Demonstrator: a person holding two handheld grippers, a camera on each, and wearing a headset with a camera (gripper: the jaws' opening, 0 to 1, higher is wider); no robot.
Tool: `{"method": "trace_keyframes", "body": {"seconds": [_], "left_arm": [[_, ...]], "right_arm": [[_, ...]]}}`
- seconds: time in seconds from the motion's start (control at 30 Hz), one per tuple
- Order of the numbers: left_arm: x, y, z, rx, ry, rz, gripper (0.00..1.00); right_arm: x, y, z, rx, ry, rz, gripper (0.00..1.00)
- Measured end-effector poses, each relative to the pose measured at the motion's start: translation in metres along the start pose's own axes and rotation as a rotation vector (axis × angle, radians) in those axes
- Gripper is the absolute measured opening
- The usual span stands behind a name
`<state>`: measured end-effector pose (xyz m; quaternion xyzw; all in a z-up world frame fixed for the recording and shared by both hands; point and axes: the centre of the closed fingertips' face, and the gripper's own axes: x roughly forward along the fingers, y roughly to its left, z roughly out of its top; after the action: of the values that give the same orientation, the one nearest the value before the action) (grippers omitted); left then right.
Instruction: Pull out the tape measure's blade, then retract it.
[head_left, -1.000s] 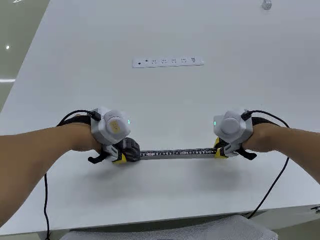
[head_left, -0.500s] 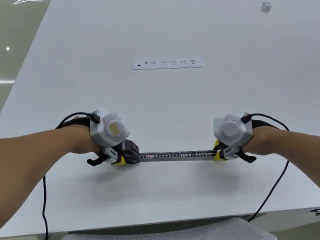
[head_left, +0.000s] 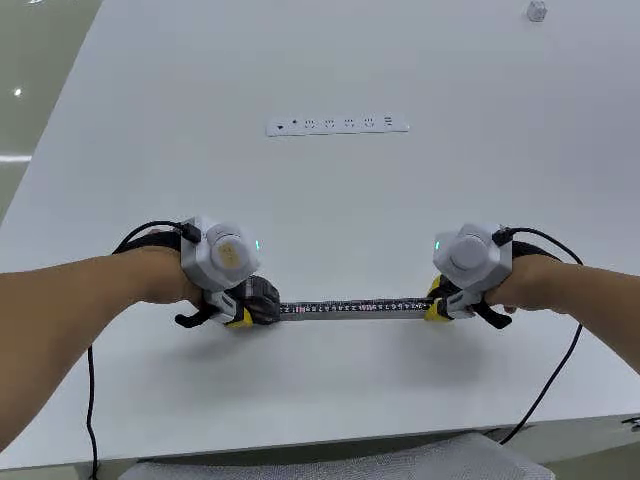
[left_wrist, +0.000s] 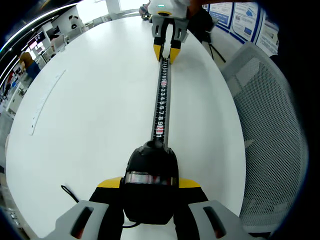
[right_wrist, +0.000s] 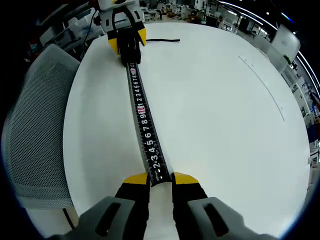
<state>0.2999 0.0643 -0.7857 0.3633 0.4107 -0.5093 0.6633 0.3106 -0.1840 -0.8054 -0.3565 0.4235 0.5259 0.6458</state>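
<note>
Big white surface (head_left: 480, 70) with a power strip (head_left: 337, 125), grey mesh chair (left_wrist: 270, 125) tucked close, greenish floor (head_left: 40, 60) off left.

Bright, even overhead light washes the white table (head_left: 420, 60), leaving only faint soft shadows, everything sharp, though both gripper views bow strongly toward their edges.

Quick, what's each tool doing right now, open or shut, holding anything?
Left tool: closed on the tape measure case.
Right tool: closed on the blade, at its tip.
</note>
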Motion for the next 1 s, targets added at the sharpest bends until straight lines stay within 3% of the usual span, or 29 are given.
{"method": "trace_keyframes", "body": {"seconds": [0.13, 0.43, 0.63, 0.83, 1.0], "left_arm": [[0.0, 0.0, 0.0, 0.003, 0.001, -0.001, 0.35], [0.001, 0.0, 0.0, 0.01, -0.002, 0.0, 0.36], [0.001, 0.0, 0.001, 0.005, 0.008, -0.001, 0.37], [-0.005, 0.002, 0.003, -0.028, -0.027, 0.013, 0.53], [-0.013, 0.006, -0.011, -0.097, -0.025, 0.039, 0.64]], "right_arm": [[0.001, 0.0, 0.001, 0.037, -0.022, -0.011, 0.18], [0.0, 0.003, 0.001, 0.042, -0.033, -0.02, 0.23], [-0.003, -0.002, -0.001, 0.063, -0.04, -0.043, 0.34], [-0.01, 0.001, -0.002, 0.099, -0.046, -0.046, 0.43], [-0.011, 0.002, -0.005, 0.122, -0.045, -0.045, 0.49]]}}
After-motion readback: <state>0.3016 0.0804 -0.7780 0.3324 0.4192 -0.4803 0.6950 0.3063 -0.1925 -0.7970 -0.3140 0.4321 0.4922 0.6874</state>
